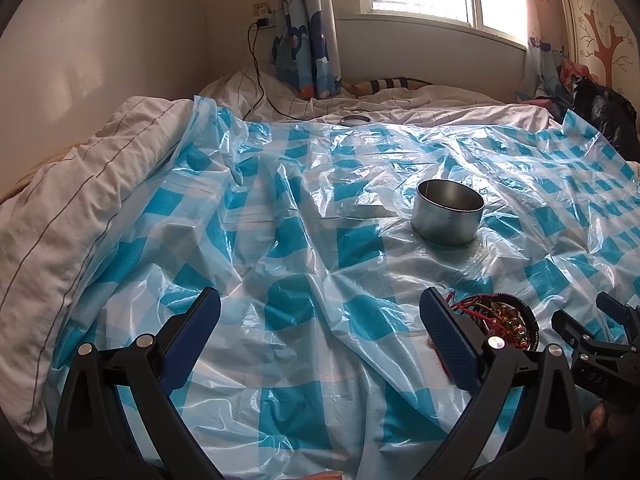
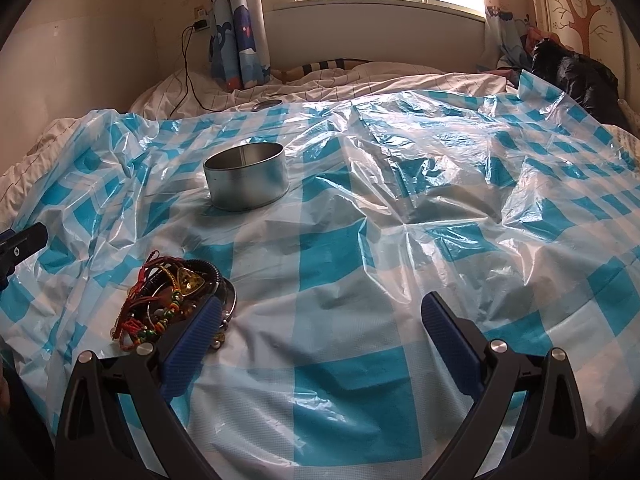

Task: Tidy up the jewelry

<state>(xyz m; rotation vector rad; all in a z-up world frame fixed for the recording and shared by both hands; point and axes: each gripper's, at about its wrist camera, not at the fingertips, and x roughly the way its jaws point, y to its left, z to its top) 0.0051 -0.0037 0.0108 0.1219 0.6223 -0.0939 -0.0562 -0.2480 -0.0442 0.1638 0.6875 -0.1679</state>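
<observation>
A tangled pile of jewelry [image 2: 172, 296], red cords, beads and dark bangles, lies on the blue-and-white checked plastic sheet [image 2: 360, 248]. In the left wrist view the jewelry pile [image 1: 500, 320] sits just past my left gripper's right finger. A round open metal tin [image 2: 246, 176] stands upright farther back; the tin [image 1: 448, 214] looks empty. My left gripper [image 1: 320, 316] is open over bare sheet. My right gripper [image 2: 320, 316] is open too, its left finger [image 2: 196, 344] beside the pile. The right gripper [image 1: 592, 336] also shows at the edge of the left view.
The tin's round lid [image 2: 267, 104] lies at the sheet's far edge. A black cable [image 2: 186, 76] runs from a wall socket onto the white striped duvet [image 1: 60, 208]. A black bag [image 2: 572, 76] sits far right. Curtains [image 1: 304, 40] and a window are behind.
</observation>
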